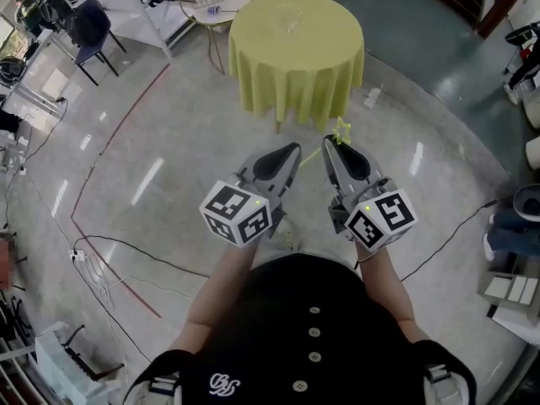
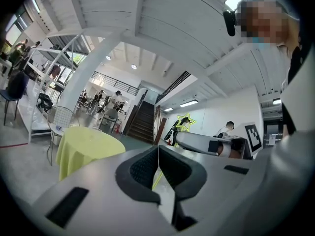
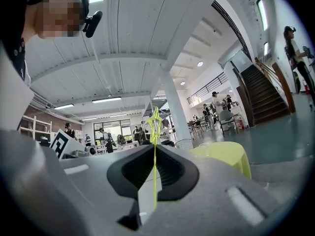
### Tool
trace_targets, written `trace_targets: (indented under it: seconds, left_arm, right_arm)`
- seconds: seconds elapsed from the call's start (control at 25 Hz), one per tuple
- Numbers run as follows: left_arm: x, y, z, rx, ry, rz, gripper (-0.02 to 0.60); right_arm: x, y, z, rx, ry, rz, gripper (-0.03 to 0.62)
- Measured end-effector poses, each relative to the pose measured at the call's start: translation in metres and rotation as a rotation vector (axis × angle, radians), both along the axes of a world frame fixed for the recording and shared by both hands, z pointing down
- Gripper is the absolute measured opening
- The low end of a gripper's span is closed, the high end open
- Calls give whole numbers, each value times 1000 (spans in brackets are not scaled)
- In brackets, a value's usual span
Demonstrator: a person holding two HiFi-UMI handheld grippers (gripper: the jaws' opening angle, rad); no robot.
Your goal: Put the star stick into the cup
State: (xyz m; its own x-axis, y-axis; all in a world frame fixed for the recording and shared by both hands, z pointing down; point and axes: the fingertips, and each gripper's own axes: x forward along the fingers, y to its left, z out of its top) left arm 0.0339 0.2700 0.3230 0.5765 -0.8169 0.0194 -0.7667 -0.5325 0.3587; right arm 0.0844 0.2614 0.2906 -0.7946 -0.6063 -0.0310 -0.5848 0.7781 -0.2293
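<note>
star stick (image 1: 341, 130) in right tool (image 1: 335, 144), open floor (image 1: 202, 133) up to table (image 1: 295, 91) edge

Head view down; 2 gripper views level, sharing table (image 1: 295, 70).

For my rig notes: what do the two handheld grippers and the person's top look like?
Both the left gripper and right gripper are grey shells with dark textured pads, each carrying a black-and-white marker cube. The top is black, buttoned.
</note>
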Motion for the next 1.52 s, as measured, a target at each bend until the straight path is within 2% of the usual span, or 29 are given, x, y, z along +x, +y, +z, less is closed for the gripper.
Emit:
trace_targets:
  seconds: [0.2, 0.6, 0.84, 1.2, 1.52]
  left_arm:
    - [-17, -22, 6, -15, 1, 9, 13]
    - [-28, -58, 19, -52, -3, 29, 12]
    - [-35, -87, 25, -59, -13, 18, 14]
    - [-53, -164, 29, -74, -34, -21, 12]
    - [-56, -244, 19, -68, -32, -62, 14]
  right_arm:
    - [-14, -23, 4, 2, 30, 18, 12]
    - [-18, -63, 18, -38, 71, 55, 11]
    - [-27, -94, 23, -42, 57, 38, 11]
    - [-34, -179, 24, -55, 14, 43, 11]
    - [-41, -256, 12, -53, -16, -25, 11]
